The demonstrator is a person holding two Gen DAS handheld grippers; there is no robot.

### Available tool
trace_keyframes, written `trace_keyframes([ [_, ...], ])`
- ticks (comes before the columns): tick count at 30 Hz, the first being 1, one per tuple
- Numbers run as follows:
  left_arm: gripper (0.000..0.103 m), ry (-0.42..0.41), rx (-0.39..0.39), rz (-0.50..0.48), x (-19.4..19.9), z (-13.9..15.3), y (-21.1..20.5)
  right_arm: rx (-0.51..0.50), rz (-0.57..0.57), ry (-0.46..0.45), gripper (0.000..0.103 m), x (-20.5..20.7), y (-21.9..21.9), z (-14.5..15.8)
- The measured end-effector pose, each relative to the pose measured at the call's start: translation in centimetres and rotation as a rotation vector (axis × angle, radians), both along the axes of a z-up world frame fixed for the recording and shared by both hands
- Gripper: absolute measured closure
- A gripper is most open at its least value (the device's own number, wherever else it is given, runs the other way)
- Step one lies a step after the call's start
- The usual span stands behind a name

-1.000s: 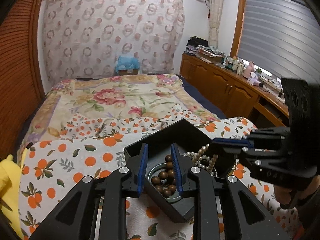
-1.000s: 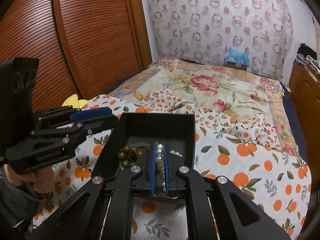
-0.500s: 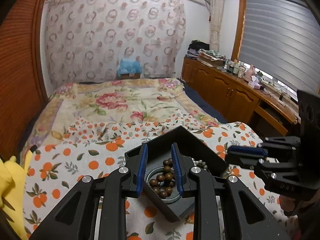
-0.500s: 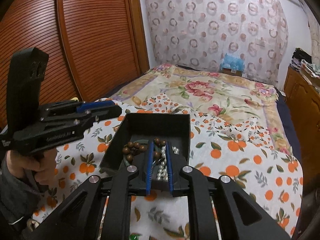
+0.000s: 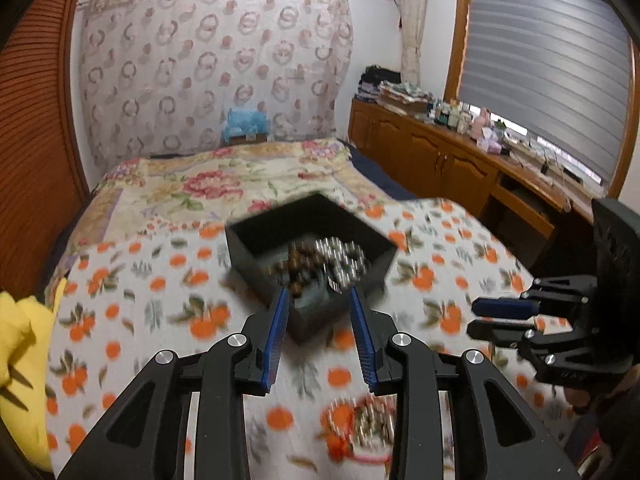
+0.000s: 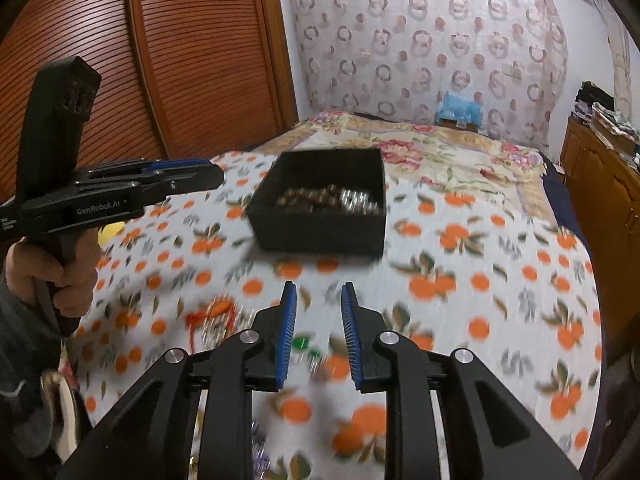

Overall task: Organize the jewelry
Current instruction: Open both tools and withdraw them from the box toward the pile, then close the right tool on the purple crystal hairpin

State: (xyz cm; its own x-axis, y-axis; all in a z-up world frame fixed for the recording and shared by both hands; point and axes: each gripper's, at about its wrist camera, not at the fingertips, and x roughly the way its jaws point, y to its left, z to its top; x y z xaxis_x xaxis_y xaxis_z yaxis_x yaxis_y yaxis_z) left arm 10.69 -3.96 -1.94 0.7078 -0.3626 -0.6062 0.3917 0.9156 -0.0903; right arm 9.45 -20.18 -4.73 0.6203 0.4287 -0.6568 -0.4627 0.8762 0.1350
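Observation:
A black open box [image 5: 312, 236] [image 6: 320, 208] sits on the orange-print cloth. Inside lie a brown bead bracelet [image 5: 294, 268] [image 6: 308, 198] and a white pearl string [image 5: 340, 258] [image 6: 358, 202]. My left gripper [image 5: 318, 300] is open and empty, just short of the box's near corner. My right gripper [image 6: 316, 292] is open and empty, pulled back from the box. On the cloth near me lie a red-corded beaded piece [image 6: 214, 320] [image 5: 362, 420] and a green bead piece [image 6: 300, 344], both blurred.
The orange-print cloth [image 6: 480, 280] covers the near end of a bed with a floral quilt [image 5: 224, 184]. A yellow soft thing [image 5: 20, 344] lies at the left edge. Wooden cabinets [image 5: 440, 164] run along the right; a slatted wardrobe [image 6: 180, 60] stands at the left.
Both grippers have pulled back and up out of the box. The right gripper has opened and let go of the pearls, which now lie in the box. The left gripper has opened wider.

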Motion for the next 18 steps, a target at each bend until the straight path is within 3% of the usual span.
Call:
trace_keyframes([
  [9,0.073,0.052,0.011,-0.002,-4.0,-2.8,0.4,-0.009,0.034,0.056,0.076,-4.7,0.2,-2.3],
  [12,0.073,0.059,0.006,-0.004,-4.9,-3.2,0.5,-0.016,0.059,0.072,0.06,-5.8,0.5,-2.8],
  [18,0.073,0.066,0.012,-0.01,-5.9,-3.5,0.6,-0.044,0.098,0.126,0.058,-6.6,0.9,-4.2],
])
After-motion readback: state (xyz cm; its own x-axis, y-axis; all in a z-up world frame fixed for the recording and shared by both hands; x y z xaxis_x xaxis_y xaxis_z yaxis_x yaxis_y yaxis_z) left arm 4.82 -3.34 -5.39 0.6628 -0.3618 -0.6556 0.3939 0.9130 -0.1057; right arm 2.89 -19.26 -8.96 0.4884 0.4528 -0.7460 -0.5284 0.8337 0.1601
